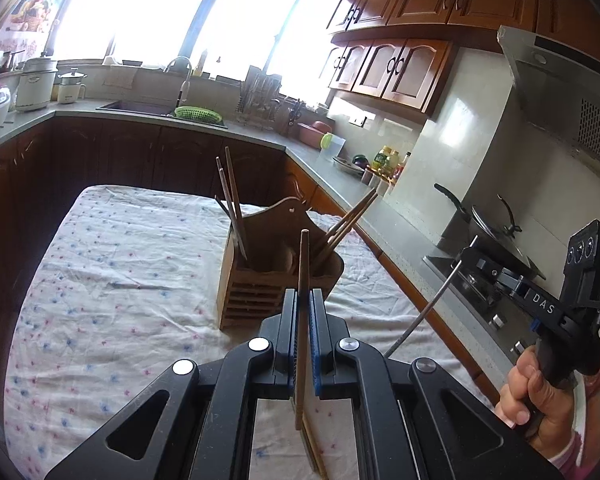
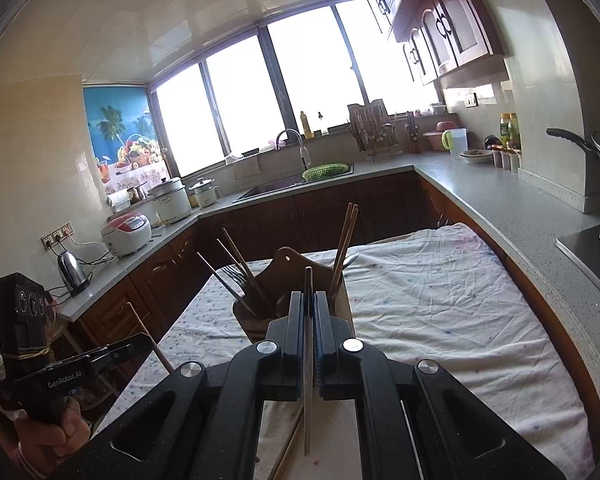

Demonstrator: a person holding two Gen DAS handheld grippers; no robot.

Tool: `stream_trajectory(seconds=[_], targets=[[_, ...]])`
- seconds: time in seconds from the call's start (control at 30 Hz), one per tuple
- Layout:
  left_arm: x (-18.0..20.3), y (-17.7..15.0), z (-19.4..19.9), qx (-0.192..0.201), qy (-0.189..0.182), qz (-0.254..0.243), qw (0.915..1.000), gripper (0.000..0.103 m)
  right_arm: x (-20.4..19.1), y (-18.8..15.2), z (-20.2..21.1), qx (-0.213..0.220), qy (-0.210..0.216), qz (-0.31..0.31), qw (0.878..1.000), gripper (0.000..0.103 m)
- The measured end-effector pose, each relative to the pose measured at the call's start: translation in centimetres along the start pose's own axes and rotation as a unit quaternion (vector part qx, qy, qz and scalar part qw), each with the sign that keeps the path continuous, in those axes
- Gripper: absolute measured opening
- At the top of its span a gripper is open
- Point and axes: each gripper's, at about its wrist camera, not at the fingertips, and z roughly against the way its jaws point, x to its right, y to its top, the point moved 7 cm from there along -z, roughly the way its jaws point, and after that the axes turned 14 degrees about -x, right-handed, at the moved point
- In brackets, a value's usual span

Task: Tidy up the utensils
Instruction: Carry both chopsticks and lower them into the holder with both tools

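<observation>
Nearest your left camera, the left gripper (image 1: 305, 300) pinches a wooden chopstick (image 1: 302, 292) upright between its blue pads, tip rising above the jaws. Your right gripper (image 2: 309, 300) pinches a thin metal utensil handle (image 2: 308, 360) the same way; which utensil it is cannot be told. The right tool's body reads "DAS", the left one's "GenRobot.AI". Just beyond both sets of jaws, near the middle of the cloth-covered table (image 1: 120, 280), stands the wooden utensil holder (image 1: 260, 280): chopsticks lean in its left and right compartments, with a fork (image 2: 236, 274) on the left.
</observation>
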Motion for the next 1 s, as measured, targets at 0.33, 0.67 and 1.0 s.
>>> stream_trajectory(seconds=[0.33, 0.67, 1.0], targets=[[0.3, 5.4, 1.8, 0.060, 0.014, -0.028, 0.9977, 0.003, -0.7, 5.6, 0.4, 0.054, 0.000, 0.008, 0.999, 0.004], [0.1, 11.0, -0.6, 0.115, 0.041, -0.039, 0.9918, 0.003, -1.0, 11.5, -1.3, 0.100, -0.010, 0.013, 0.995, 0.004], [-1.3, 9.8, -7.9, 0.091, 0.063, -0.010, 0.9938, 0.003, 1.2, 10.9, -6.5, 0.089, -0.010, -0.012, 0.996, 0.004]])
